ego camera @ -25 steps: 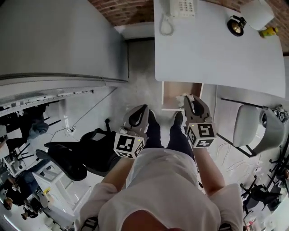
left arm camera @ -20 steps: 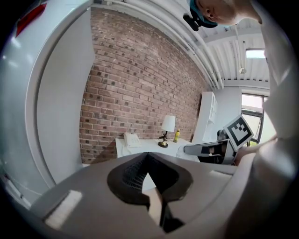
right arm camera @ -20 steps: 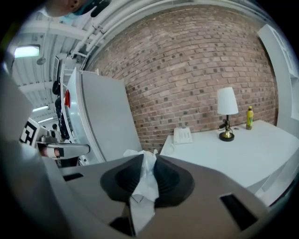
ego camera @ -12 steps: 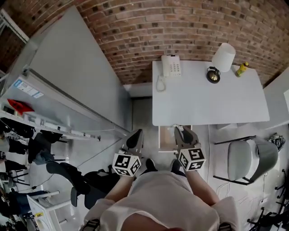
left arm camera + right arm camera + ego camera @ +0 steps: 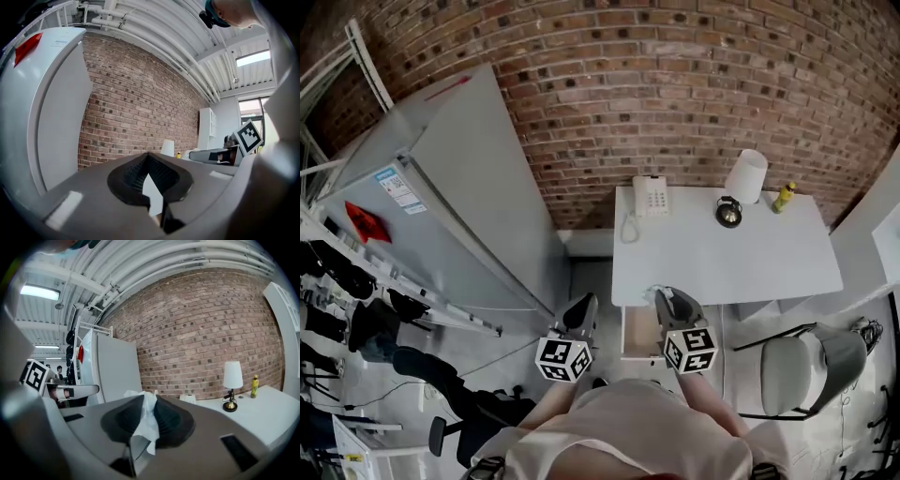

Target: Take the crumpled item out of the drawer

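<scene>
Notably, my right gripper [image 5: 671,302] clamped the crumpled tissue [image 5: 146,420], left gripper [image 5: 580,309] jaws together, empty; holding firm pressure seemed wise.

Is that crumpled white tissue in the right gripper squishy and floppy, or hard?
Probably soft: the crumpled tissue is squashed thin between the pads of the right gripper. Likely floppy too, since its wrinkled ends spill unevenly past the pads. It seems very light, as a small pinch alone holds it.

An office in a loft: brick wall [image 5: 675,84], white table [image 5: 722,267] with desk phone [image 5: 652,196] and lamp [image 5: 747,175], swivel chair [image 5: 797,370].
</scene>
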Action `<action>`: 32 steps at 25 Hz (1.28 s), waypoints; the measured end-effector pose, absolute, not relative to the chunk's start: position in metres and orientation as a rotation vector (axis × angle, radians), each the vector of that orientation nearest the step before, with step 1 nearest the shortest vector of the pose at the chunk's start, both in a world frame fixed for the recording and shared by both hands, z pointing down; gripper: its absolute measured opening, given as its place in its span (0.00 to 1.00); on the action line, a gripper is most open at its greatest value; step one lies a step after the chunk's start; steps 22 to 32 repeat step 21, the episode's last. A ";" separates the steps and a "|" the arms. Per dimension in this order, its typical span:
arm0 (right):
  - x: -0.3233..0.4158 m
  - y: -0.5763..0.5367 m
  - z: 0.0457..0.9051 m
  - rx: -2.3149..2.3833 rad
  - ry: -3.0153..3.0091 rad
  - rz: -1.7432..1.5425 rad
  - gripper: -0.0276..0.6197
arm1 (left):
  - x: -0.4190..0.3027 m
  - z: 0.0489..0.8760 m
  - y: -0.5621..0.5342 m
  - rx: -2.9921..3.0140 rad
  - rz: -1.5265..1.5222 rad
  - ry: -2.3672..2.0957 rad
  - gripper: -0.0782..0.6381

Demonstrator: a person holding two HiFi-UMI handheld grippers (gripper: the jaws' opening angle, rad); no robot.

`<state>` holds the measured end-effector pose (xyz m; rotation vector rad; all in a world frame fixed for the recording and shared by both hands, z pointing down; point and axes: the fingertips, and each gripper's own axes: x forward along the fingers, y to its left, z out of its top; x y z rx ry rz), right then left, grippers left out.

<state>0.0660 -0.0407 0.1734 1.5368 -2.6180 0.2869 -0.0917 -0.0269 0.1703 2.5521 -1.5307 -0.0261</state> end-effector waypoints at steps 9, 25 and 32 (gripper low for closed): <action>0.057 -0.038 0.178 1.537 -2.614 0.278 0.16 | -0.099 0.164 -0.027 2.557 -0.052 -1.532 0.12; 0.061 -0.038 0.176 1.536 -2.613 0.278 0.16 | -0.093 0.168 -0.026 2.544 -0.070 -1.504 0.12; 0.061 -0.038 0.176 1.536 -2.613 0.278 0.16 | -0.093 0.168 -0.026 2.544 -0.070 -1.504 0.12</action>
